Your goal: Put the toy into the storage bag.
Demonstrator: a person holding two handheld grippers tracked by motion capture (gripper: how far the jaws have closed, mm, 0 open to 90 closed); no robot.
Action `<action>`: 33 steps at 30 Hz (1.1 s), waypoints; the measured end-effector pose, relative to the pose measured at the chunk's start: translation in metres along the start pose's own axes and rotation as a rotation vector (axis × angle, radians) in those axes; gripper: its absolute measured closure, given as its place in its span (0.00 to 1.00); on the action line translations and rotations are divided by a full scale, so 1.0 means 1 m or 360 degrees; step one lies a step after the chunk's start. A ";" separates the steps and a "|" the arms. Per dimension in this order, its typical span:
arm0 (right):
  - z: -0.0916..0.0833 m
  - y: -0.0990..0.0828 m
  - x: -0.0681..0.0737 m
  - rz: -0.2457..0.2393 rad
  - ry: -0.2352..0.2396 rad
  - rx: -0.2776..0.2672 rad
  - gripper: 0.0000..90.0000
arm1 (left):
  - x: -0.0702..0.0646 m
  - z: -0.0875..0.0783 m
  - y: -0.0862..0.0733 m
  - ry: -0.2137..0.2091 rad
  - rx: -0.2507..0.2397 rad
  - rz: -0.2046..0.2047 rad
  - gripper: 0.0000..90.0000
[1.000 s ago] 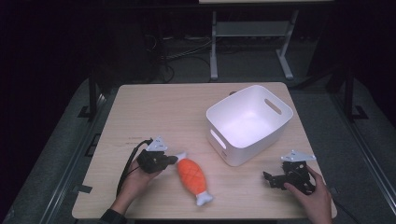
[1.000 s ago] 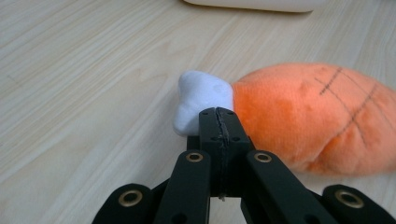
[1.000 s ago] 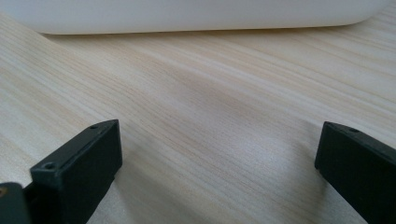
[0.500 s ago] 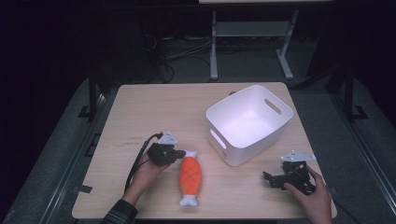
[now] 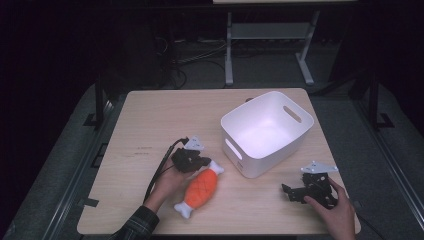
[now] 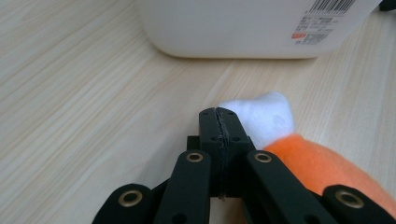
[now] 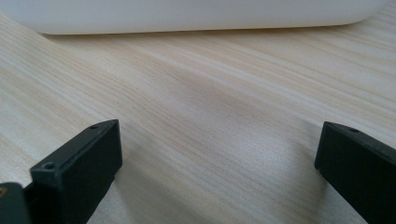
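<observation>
my landmark is the white plastic bin with handle slots (image 5: pixel 267 132), sitting toward the far right of the pale wooden table (image 5: pixel 150 120). the orange plush fish toy with white ends (image 5: pixel 200 187) lies on the table just in front of the bin's near-left corner, its long axis running diagonally: one white end (image 6: pixel 261 116) points up toward the bin, the other points back toward my side of the table.

my left gripper (image 5: pixel 192 161) is right at the bin-ward end of the toy. in the left gripper view its jaws are pressed together with nothing between them, and the white end and orange body lie just to the right of the closed tips, touching or nearly touching their side. so the toy is beside the jaws, not inside them.

my right gripper (image 5: pixel 300 192) rests on the table in front of the bin's near-right side, well apart from the toy, jaws spread wide over bare wood.

i judge the left hand is the nearer one; to grab the toy it would need to open and shift across its narrow width.
</observation>
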State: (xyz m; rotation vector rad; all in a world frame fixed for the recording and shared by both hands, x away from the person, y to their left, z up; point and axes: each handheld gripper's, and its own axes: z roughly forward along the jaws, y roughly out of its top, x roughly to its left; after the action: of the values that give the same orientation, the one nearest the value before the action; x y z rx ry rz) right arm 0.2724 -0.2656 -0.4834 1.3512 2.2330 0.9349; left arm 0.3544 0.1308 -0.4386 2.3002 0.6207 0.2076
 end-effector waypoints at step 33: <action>0.000 0.000 0.001 0.0004 -0.0001 -0.0001 0.00 | -0.011 -0.020 0.022 -0.0098 0.0056 0.0009 0.71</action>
State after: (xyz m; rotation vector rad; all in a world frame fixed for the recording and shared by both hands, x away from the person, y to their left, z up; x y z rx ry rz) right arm 0.2719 -0.2652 -0.4833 1.3538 2.2310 0.9358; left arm 0.3466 0.1242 -0.4082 2.3329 0.5911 0.1291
